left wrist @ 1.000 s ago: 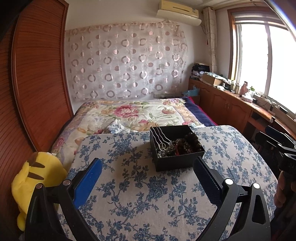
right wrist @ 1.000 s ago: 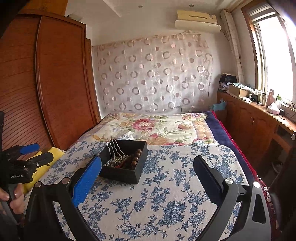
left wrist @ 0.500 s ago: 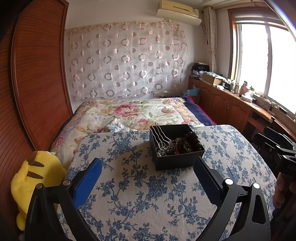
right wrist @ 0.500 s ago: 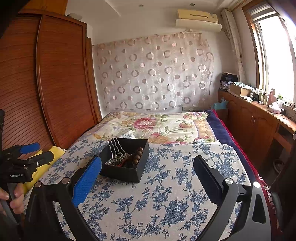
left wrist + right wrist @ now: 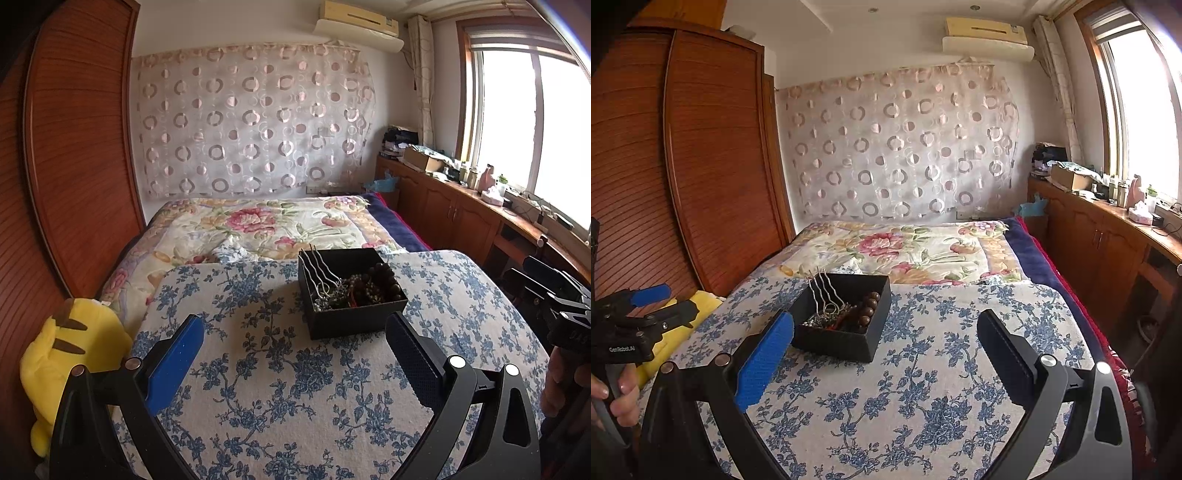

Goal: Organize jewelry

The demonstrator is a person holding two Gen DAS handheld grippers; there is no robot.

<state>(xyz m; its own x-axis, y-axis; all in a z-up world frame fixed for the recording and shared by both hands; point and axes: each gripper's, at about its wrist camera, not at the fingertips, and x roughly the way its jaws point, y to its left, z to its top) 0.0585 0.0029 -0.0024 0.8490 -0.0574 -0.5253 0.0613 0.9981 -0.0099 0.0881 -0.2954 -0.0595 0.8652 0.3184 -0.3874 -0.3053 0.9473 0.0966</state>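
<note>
While both grippers hang short of box, fingers spread wide and holding nothing, risks sit ahead. Left gripper (image 5: pixel 293 341) and right gripper (image 5: pixel 884 334) over blue-flowered white cloth tabletop (image 5: pixel 295 387). Open black cardboard box (image 5: pixel 349 295) on it, beyond fingertips, holding tangled jewelry: silver wavy hairpins (image 5: pixel 316 267) leaning on rim, dark brown wooden bead bracelet (image 5: pixel 384 280). Likely trouble: tangle lifts as clump, light box tips or slides. Yellow plush toy (image 5: pixel 62 354) left of box, off tabletop; floral quilted bed (image 5: pixel 273 221) behind.

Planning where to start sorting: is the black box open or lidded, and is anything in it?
Open and holding jewelry. The black box shows no lid; silver hairpins stick up past its rim beside dark beads.
</note>
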